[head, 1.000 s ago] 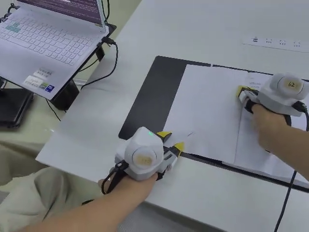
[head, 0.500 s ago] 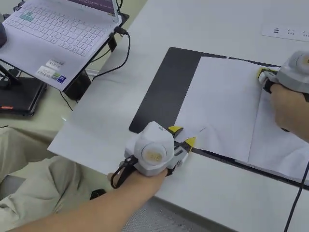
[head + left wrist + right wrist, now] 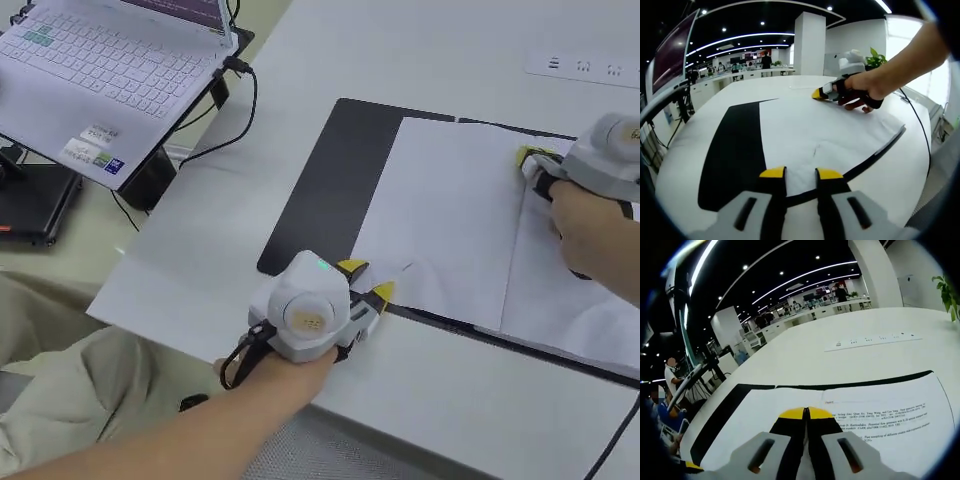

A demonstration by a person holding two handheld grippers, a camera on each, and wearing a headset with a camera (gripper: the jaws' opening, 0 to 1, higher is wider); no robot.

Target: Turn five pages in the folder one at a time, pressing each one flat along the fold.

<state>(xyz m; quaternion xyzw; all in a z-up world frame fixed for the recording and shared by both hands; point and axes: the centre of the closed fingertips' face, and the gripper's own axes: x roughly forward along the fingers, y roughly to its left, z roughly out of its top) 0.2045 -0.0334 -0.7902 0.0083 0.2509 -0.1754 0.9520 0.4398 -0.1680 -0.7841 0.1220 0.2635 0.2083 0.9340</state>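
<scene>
Head view: right gripper (image 3: 532,162), jaws together, on the folder (image 3: 330,190)

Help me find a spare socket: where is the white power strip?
In the head view the white power strip lies at the far right of the white table, beyond the open black folder.

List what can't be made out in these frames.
- Folder, right part: head view, cut off by the frame edge and covered by the hand.
- Printed text on the page: right gripper view, too small to read.
- Whether the right gripper touches the page: its own fingers cover the contact in the right gripper view.
- Laptop screen: head view, cut off at top.
</scene>
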